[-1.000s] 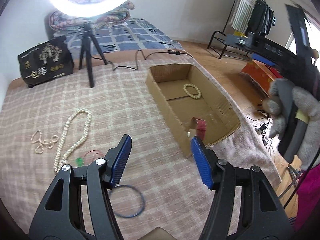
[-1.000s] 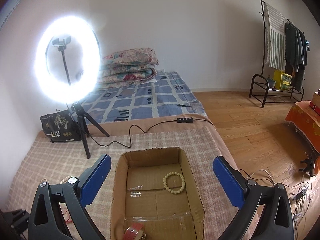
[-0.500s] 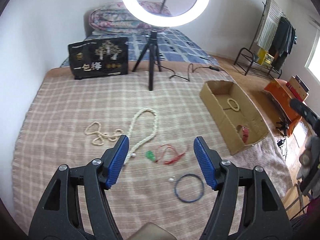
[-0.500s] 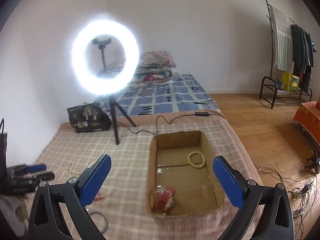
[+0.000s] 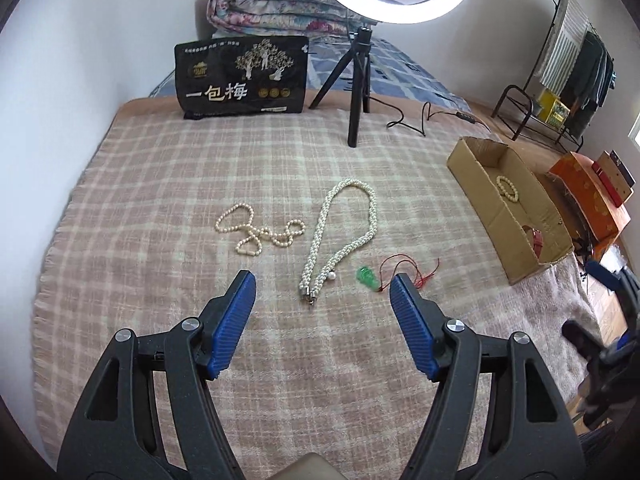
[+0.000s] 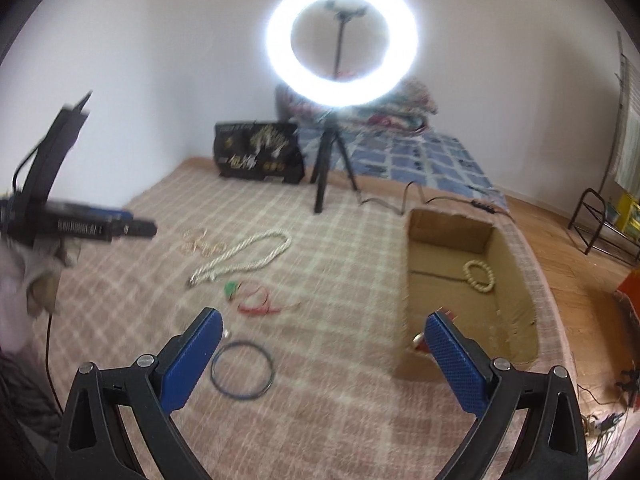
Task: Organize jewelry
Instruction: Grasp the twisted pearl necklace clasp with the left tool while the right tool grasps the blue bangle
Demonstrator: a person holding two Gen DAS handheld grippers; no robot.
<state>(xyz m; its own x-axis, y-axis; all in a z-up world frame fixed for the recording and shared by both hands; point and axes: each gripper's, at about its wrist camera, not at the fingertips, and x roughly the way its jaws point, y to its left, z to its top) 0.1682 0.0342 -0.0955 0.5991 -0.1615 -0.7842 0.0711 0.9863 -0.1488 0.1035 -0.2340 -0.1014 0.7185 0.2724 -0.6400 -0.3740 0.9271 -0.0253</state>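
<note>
On the checked blanket lie a thick pearl necklace (image 5: 340, 232), a thin bead strand (image 5: 256, 232) and a green pendant on a red cord (image 5: 366, 276). My left gripper (image 5: 322, 284) hovers open over the thick necklace's clasp end, with nothing between its fingers. My right gripper (image 6: 323, 318) is open and empty above the blanket, and a dark blue bangle (image 6: 243, 371) lies just below its left finger. The cardboard box (image 6: 404, 280) to the right holds a bead bracelet (image 6: 479, 276). A red item in it is mostly hidden behind my right finger.
A ring light on a tripod (image 5: 358, 92) and a black printed bag (image 5: 242, 76) stand at the blanket's far side, with a cable (image 5: 424, 116) trailing toward the box. Folded quilts (image 5: 280, 8) lie behind. The bed's edge drops to wooden floor on the right.
The left gripper swung away from the box to the necklaces and its jaws widened a little. The right gripper drew back and turned left from over the box toward the bangle.
</note>
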